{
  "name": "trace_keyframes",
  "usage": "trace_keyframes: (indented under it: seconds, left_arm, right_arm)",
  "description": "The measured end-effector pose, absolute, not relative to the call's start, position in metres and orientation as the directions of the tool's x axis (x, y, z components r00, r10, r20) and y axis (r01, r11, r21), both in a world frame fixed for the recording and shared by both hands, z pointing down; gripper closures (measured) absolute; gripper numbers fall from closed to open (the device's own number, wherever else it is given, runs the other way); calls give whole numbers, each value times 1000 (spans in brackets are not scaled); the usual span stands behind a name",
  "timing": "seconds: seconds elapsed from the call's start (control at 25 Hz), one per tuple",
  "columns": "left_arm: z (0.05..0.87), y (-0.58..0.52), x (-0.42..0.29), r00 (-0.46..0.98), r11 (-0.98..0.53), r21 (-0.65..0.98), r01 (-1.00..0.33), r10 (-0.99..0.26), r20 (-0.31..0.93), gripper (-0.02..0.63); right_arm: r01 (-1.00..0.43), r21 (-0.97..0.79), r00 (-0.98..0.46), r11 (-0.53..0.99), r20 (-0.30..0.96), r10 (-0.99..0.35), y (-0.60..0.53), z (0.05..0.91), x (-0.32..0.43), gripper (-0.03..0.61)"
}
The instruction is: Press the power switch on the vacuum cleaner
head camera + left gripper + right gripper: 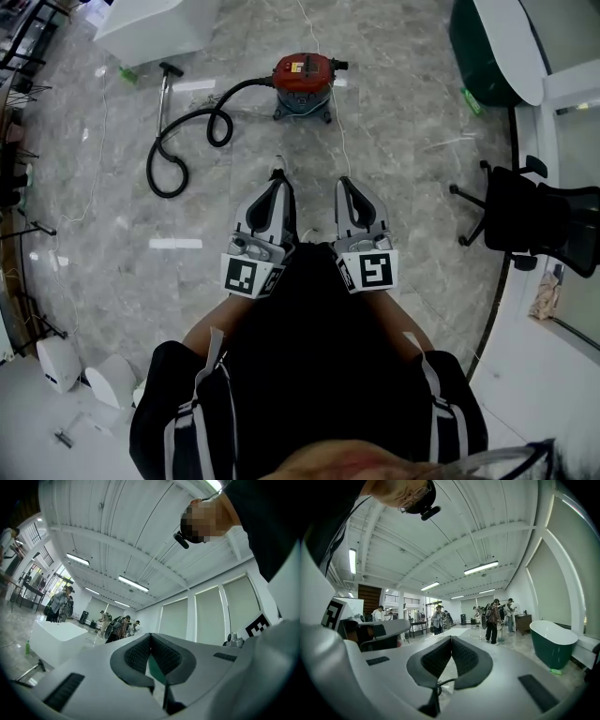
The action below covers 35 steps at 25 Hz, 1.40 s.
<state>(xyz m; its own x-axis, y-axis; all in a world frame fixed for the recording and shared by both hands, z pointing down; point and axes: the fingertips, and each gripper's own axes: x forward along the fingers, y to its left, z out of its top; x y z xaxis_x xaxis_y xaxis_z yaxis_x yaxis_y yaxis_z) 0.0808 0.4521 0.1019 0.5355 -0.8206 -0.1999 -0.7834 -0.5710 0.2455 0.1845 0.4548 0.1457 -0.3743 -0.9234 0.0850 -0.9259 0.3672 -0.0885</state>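
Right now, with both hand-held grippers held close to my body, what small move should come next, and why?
Probably a step forward toward the red vacuum cleaner. It stands on the floor well ahead of the left hand-held gripper and the right hand-held gripper, both shut and empty, so its top looks out of reach from here.

No word, brand or number legible anywhere. Only black-and-white square code patterns, without letters or digits, on the white marker cube (246, 277) at the back end of the left gripper (278, 178) and on the matching white cube (374, 271) at the back end of the right gripper (344, 184). Small yellow label (296, 66) with dark marks on the lid of the red drum-shaped vacuum cleaner (316, 77), on the floor well ahead of both pairs of jaw tips, too small to read.
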Motion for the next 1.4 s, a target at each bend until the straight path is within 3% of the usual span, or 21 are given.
trace_keyframes:
  seconds: [0.36, 0.68, 1.0, 1.4]
  left_arm:
    - [126, 321, 86, 557, -585, 275, -763, -811, -179, 595]
    - [140, 224, 92, 669, -678, 143, -721, -735, -109, 595]
    - [155, 133, 58, 629, -619, 242, -747, -776, -43, 595]
    - [166, 62, 22, 603, -584, 249, -773, -798, -2, 595]
  right_arm:
    - [-944, -61, -330, 324, 127, -936, 334, 156, 188, 563]
    - [-919, -26, -392, 394, 187, -901, 211, 163, 144, 563]
    - [-897, -36, -435, 440, 251, -865, 132, 170, 109, 563]
    - [-916, -49, -395, 399, 292, -871, 60, 191, 95, 563]
